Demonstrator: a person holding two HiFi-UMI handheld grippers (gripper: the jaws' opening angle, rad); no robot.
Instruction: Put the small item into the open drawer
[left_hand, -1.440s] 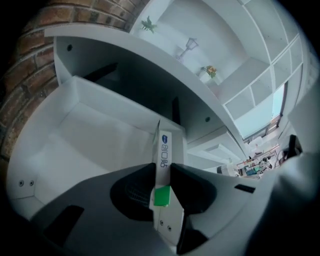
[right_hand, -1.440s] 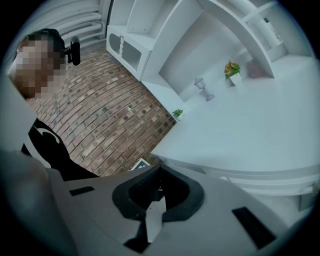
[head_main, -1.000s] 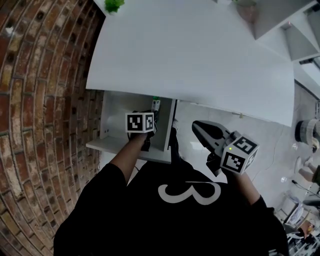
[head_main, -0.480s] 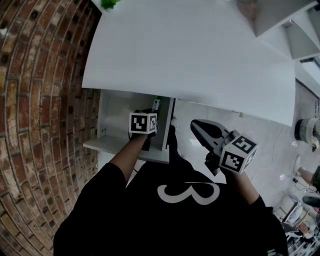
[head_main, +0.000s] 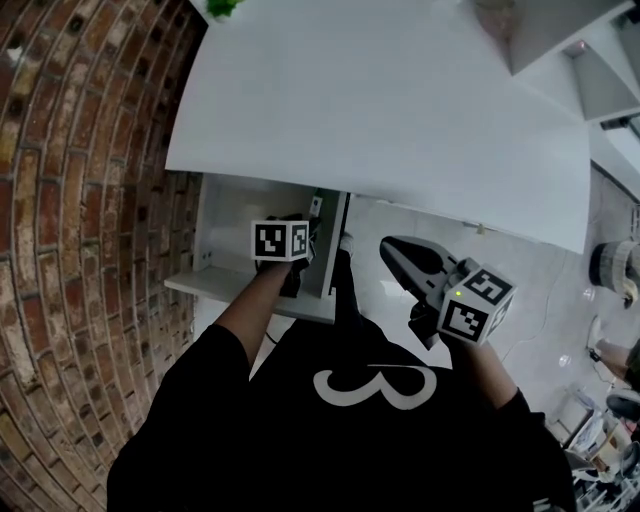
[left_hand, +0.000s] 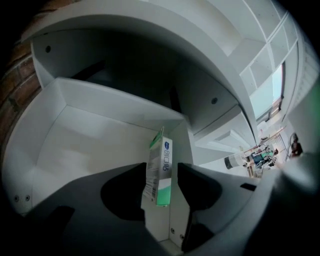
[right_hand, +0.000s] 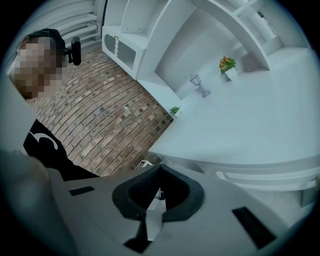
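Observation:
A small white and green box (left_hand: 161, 170) stands upright between the jaws of my left gripper (left_hand: 162, 168), inside the open white drawer (left_hand: 90, 135). Those jaws are opening: a gap shows between the box and the right jaw, and the box stays close against the left one. In the head view the left gripper (head_main: 300, 225) reaches down into the drawer (head_main: 225, 230) under the table edge, at the drawer's right side. My right gripper (head_main: 396, 250) hangs beside the person's body, right of the drawer, with its jaws shut and nothing between them (right_hand: 159, 169).
A wide white tabletop (head_main: 380, 110) overhangs the drawer's back. A brick wall (head_main: 80, 230) runs along the left. The drawer's right wall (head_main: 335, 250) lies between the two grippers. Small plants (right_hand: 227, 64) and white shelves stand far back on the table.
The left gripper stays in the drawer and has barely shifted. The right gripper has kept its place.

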